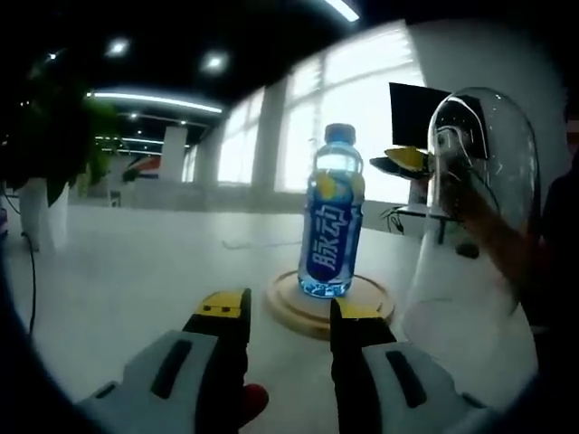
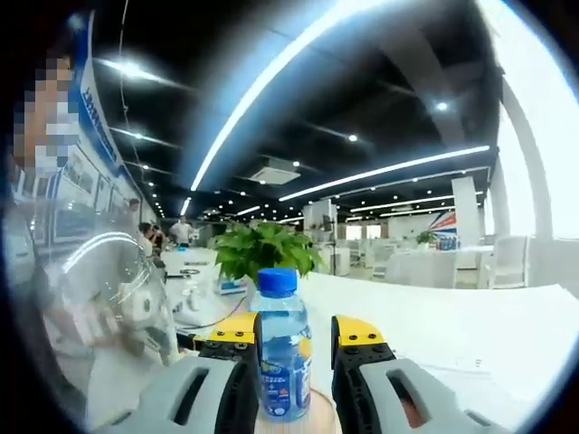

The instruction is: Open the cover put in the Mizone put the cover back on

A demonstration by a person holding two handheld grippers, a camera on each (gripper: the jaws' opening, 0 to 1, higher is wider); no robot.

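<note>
Right gripper point(image 2: 294, 339) open astride Mizone bottle point(image 2: 282, 362) on wooden base point(image 1: 330, 303) — left gripper point(image 1: 289, 316) apart; next, release, then fetch glass cover point(image 1: 479, 217).

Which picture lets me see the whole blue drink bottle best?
The left gripper view: the bottle stands whole on its round wooden base, label facing the camera. In the right gripper view the bottle sits close between that gripper's jaws, which hide its sides.

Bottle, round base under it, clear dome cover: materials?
Bottle: looks like clear plastic with a glossy blue printed label and a blue plastic cap; light passes through the neck. Round base: pale tan, matte, probably wood or bamboo. Dome cover: transparent with glare streaks, glass or acrylic; I can't tell which.
</note>
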